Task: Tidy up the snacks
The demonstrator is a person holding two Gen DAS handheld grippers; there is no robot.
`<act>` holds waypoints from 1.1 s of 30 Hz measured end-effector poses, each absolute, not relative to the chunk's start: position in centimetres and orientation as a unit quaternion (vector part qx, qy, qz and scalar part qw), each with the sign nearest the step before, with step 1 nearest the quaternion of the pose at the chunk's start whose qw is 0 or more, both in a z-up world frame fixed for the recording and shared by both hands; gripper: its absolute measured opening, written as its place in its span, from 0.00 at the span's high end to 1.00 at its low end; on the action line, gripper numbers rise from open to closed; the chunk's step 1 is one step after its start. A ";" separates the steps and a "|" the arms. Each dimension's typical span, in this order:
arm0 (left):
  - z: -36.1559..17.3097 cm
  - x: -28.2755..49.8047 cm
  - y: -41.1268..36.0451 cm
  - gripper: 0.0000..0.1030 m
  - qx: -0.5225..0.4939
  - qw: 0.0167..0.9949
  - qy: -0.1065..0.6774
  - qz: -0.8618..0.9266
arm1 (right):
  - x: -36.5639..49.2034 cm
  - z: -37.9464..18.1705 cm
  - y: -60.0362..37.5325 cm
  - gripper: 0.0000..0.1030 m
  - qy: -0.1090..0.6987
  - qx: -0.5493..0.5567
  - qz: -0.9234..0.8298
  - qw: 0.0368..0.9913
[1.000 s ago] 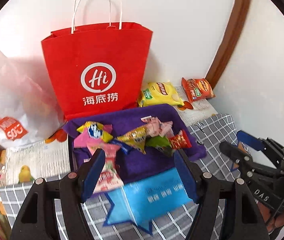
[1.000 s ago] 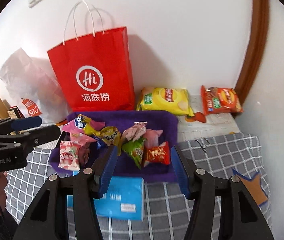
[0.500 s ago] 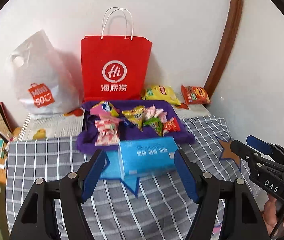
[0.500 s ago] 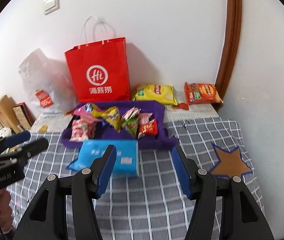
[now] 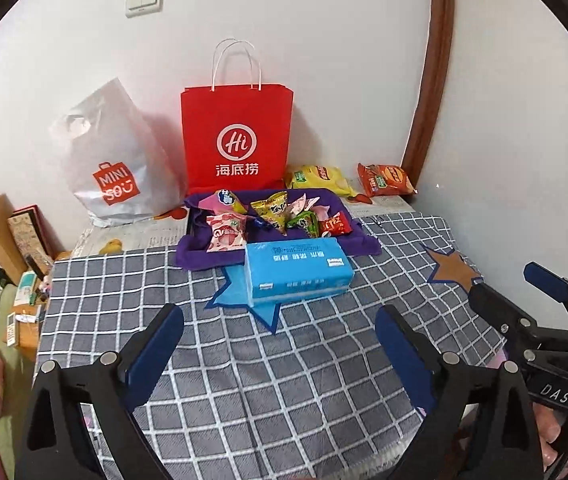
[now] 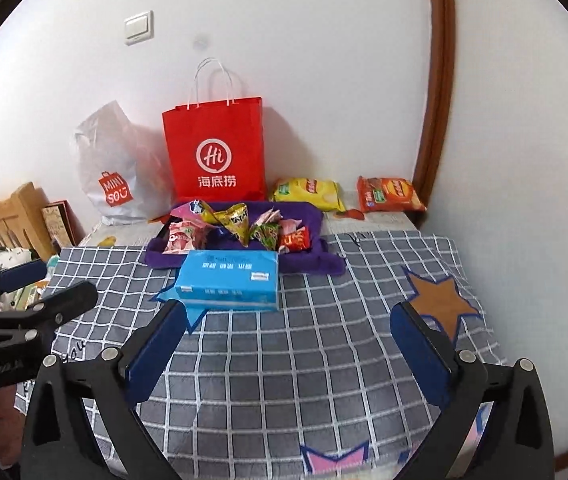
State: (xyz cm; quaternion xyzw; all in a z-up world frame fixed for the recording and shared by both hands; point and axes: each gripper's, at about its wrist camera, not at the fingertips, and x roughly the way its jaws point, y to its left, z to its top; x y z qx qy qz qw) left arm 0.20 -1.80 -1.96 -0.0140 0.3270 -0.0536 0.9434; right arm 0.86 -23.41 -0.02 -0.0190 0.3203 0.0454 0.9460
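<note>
Several small snack packets (image 5: 272, 216) (image 6: 240, 226) lie on a purple tray (image 5: 196, 256) (image 6: 315, 260) near the wall. A yellow chip bag (image 5: 319, 178) (image 6: 307, 192) and an orange chip bag (image 5: 383, 180) (image 6: 389, 194) lie behind it on the right. A blue tissue pack (image 5: 297, 270) (image 6: 230, 278) lies in front of the tray. My left gripper (image 5: 280, 332) hangs over the checked cloth well short of the pack, jaws opening with nothing between them. My right gripper (image 6: 287, 328) does the same, jaws opening and empty. Each gripper also shows at the edge of the other's view.
A red paper bag (image 5: 238, 140) (image 6: 216, 148) and a white plastic bag (image 5: 112, 160) (image 6: 118, 168) stand against the wall. The grey checked cloth (image 5: 244, 380) (image 6: 303, 360) has star patches. Wooden furniture and clutter (image 5: 0, 248) sit at the left; a wall bounds the right.
Both grippers have pulled back from the tray and tissue pack, so everything looks smaller and farther. Their jaws stand much wider apart now than in the earlier frames.
</note>
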 end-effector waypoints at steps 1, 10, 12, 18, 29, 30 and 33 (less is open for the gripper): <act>-1.8 -0.3 -1.8 0.06 -0.011 0.944 0.327 -0.050 | 0.4 0.0 -23.6 0.02 0.320 -0.015 0.045 0.946; -1.3 -2.5 -1.6 0.05 -0.013 0.947 0.319 -0.036 | -2.8 0.9 -24.1 0.02 0.304 -0.008 0.036 0.952; -1.3 -2.6 -1.4 0.05 -0.013 0.947 0.319 -0.034 | -3.2 1.2 -24.2 0.02 0.301 -0.001 0.038 0.953; -1.0 -2.9 -0.9 0.05 -0.018 0.948 0.316 -0.030 | -4.1 1.6 -23.8 0.02 0.294 -0.008 0.033 0.955; -0.9 -3.3 -0.9 0.05 -0.015 0.947 0.318 -0.030 | -4.8 1.9 -23.6 0.02 0.291 -0.007 0.029 0.956; -0.9 -3.3 -1.0 0.05 -0.015 0.947 0.318 -0.030 | -4.8 2.0 -23.6 0.02 0.291 -0.008 0.029 0.956; -0.9 -3.4 -1.0 0.05 -0.014 0.947 0.319 -0.030 | -5.0 2.1 -23.5 0.02 0.289 -0.010 0.028 0.957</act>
